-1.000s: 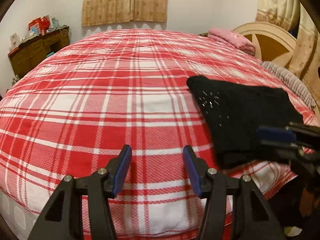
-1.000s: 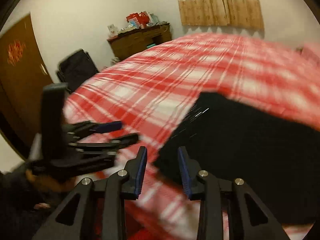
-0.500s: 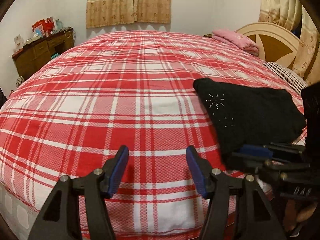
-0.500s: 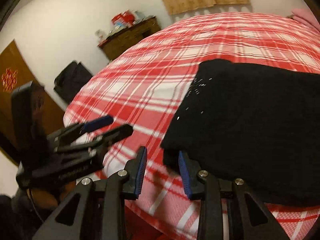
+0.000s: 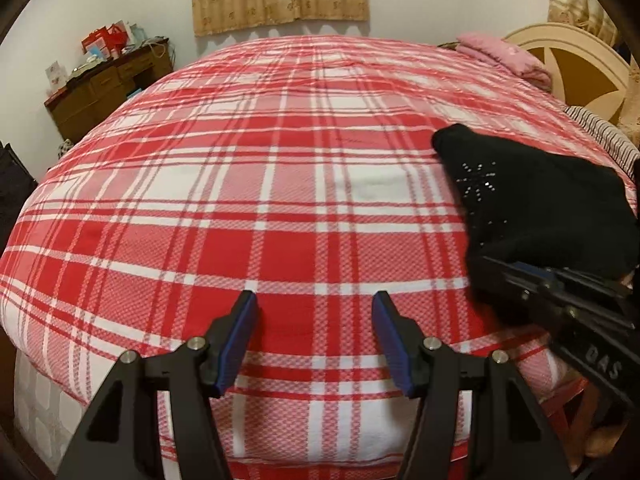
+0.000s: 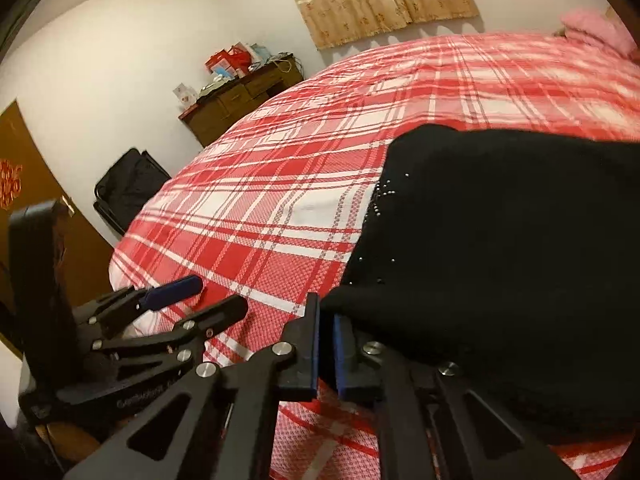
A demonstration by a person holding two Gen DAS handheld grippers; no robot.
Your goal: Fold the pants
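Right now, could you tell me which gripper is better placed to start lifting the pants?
The right gripper: its jaws have just closed on the near corner of the black pants. The left gripper is open over bare plaid bedspread.

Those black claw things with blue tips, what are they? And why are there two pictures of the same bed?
They are grabbing tools. A person holds one in each hand, and each tool carries a small camera looking out along its jaws. So one picture comes from the left gripper, the other from the right gripper, and each picture also shows the other tool at its side.

The bed has a red and white checked blanket. A pair of black pants with tiny shiny beads lies on it, near the edge. The job is to fold them.

The left jaws are open over the bare blanket, holding nothing. The right jaws have just been closing and now pinch the corner of the pants.
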